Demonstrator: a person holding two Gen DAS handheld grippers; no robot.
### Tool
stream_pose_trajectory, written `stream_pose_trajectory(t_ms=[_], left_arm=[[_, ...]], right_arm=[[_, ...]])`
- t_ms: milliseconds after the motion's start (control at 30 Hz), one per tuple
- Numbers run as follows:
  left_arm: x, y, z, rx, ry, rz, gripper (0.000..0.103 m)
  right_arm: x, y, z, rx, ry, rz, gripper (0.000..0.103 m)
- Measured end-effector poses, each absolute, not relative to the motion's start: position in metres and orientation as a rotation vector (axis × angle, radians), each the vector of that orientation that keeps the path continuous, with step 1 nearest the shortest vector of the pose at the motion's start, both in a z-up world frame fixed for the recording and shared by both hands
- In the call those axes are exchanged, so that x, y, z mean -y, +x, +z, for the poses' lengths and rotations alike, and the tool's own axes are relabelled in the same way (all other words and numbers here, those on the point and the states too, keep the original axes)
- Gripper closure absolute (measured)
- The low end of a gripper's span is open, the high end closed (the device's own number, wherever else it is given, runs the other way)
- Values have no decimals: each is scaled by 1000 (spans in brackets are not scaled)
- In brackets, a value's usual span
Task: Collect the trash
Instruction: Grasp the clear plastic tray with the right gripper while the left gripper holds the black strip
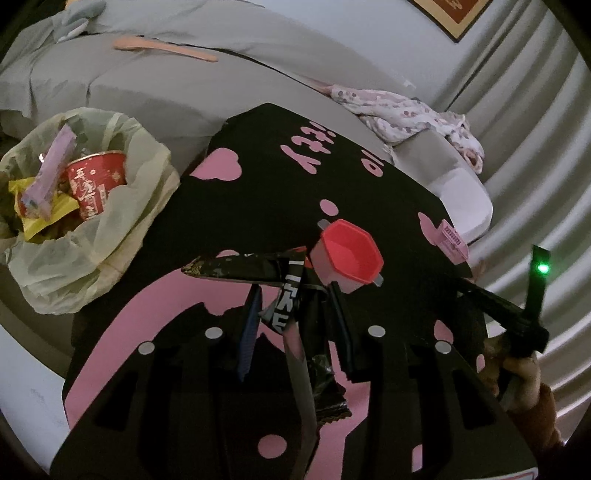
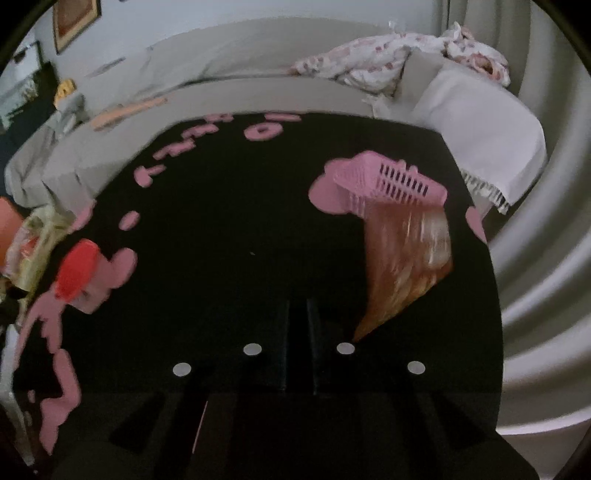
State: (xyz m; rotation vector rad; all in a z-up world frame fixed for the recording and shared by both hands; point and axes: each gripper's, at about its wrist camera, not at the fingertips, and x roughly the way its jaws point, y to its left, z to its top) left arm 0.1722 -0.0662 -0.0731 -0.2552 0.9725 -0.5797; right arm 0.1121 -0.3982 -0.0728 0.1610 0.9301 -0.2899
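The pale green plastic trash bag [image 1: 88,221] beside the black-and-pink table [image 1: 369,177] is already stuffed. A crumpled black snack wrapper [image 1: 284,295] is clamped in the left gripper [image 1: 295,314], not yet dropped in. The right gripper [image 2: 297,332] is seen closed, empty.

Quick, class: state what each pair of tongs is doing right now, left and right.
Left tongs: closed on a black wrapper.
Right tongs: closed, nothing between them.

Grey bed [image 1: 155,77] across upper frame, grey duvet [image 1: 207,22] rumpled upper left. Floral cloth [image 2: 399,62] and white pillow [image 2: 476,125] upper right. Pale curtain [image 1: 535,122] along right edge. Framed picture [image 2: 75,20] upper left, dim light.
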Motion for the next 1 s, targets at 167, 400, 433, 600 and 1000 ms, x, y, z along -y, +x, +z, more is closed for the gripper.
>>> stream_pose_trajectory(t_ms=[167,400,433,600,1000], left_arm=[[63,169,-71,-963,-260,-574,69],[65,164,-66,-950,-247,-575,69],[66,164,-66,-950,-245,-576,69],[77,164,-70,-971,-224,-589,69],[86,162,-67,-977,-178,-579,68]], right_arm=[[385,104,-48,-873,127,-214,94],[388,62,-11,-801,90,-74,75],[393,52,-8,-789,72,-82,54],[434,12,1,-726,77,-229,43],[488,28,-86,-863,465,-315,62]])
